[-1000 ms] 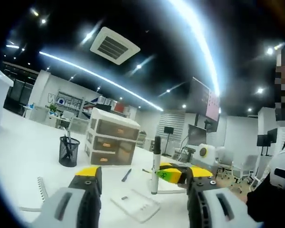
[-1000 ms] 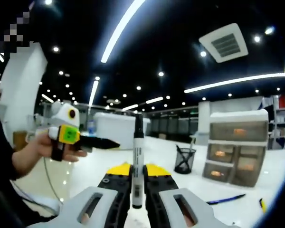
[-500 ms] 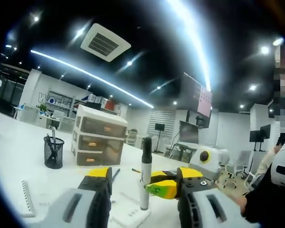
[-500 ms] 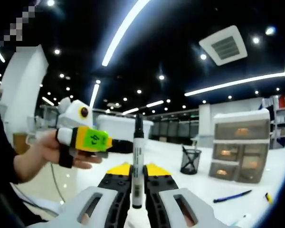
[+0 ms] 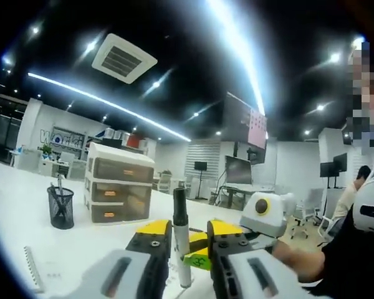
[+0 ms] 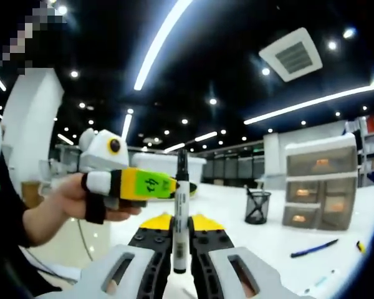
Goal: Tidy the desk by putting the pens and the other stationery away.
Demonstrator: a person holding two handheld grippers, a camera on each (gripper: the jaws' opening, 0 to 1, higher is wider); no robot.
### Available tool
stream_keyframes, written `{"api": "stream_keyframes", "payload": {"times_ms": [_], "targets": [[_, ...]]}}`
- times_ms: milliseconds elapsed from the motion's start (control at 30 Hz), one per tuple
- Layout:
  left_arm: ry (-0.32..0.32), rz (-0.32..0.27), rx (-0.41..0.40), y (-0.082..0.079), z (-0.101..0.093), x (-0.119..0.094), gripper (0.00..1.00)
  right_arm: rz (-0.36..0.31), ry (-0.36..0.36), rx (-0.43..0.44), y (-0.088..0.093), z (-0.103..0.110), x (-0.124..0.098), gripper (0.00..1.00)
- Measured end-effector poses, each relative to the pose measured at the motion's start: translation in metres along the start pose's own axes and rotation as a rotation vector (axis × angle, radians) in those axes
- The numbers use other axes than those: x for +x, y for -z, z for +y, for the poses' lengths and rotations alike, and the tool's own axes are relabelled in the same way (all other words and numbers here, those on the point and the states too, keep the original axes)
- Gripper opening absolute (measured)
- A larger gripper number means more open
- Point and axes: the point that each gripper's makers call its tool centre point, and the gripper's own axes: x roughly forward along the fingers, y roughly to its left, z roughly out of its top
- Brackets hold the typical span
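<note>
Nearest, the right gripper (image 6: 174, 246) stays clamped on the upright white marker with a black cap (image 6: 181, 215). The left gripper (image 5: 182, 252) has closed in around its barrel, apparently a handover. Farther off stands the black mesh pen cup (image 6: 257, 207).

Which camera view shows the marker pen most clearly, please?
The right gripper view: the marker stands upright and whole between that gripper's shut jaws. In the left gripper view the marker rises between the left gripper's jaws, its lower part partly hidden by them.
</note>
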Motion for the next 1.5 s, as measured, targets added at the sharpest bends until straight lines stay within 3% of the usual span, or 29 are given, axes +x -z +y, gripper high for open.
{"api": "stream_keyframes", "payload": {"times_ms": [233, 367, 500, 633, 900, 1100, 1500], "targets": [[0.003, 0.001, 0.066, 0.002, -0.004, -0.002, 0.11, -0.004, -0.008, 0.008, 0.001, 0.003, -0.001, 0.08], [0.007, -0.002, 0.063, 0.003, -0.005, -0.002, 0.11, -0.003, -0.007, 0.007, 0.001, 0.004, -0.002, 0.08], [0.008, 0.01, 0.079, 0.009, -0.019, 0.005, 0.11, 0.0, -0.005, 0.009, 0.002, 0.004, -0.003, 0.08], [-0.005, 0.032, 0.048, 0.01, -0.017, 0.005, 0.1, 0.001, -0.004, 0.009, 0.003, 0.005, -0.004, 0.08], [0.001, 0.032, 0.061, 0.004, -0.011, 0.002, 0.1, -0.02, 0.006, 0.001, -0.001, 0.005, -0.006, 0.09], [-0.005, 0.032, 0.095, -0.003, -0.005, -0.001, 0.1, -0.003, 0.037, -0.014, 0.003, 0.001, -0.01, 0.2], [-0.071, 0.033, 0.187, -0.024, 0.025, -0.002, 0.1, 0.003, 0.098, 0.026, 0.005, -0.012, -0.045, 0.31]]}}
